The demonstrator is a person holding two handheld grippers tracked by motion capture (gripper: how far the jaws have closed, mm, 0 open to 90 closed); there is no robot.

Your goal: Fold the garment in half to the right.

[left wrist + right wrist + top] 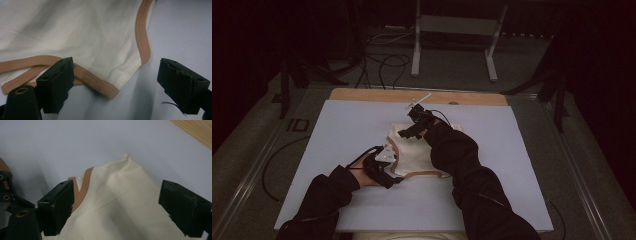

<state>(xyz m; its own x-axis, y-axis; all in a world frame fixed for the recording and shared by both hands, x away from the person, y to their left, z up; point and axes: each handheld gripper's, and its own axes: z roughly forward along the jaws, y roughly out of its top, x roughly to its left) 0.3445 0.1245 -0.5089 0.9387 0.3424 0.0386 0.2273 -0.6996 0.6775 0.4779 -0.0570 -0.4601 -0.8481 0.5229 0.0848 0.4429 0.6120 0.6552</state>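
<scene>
A cream garment [412,152] with tan trim lies flat on the pale board [347,130], near its middle. My left gripper [391,152] rests at the garment's near left edge. In the left gripper view my left gripper [116,75] stands open, its jaws set either side of a trimmed corner of the garment [82,37], and the left pad lies over the tan trim [90,76]. My right gripper [414,119] is at the garment's far edge. In the right gripper view my right gripper [115,192] is open over a raised corner of the cream garment [120,202], not pressing on it.
A wooden strip [377,95] runs along the board's far edge. Beyond the table stands a metal frame [457,30], with cables [382,60] on the dark floor. Black sleeves come in from the bottom. Bare board lies to the left and right of the garment.
</scene>
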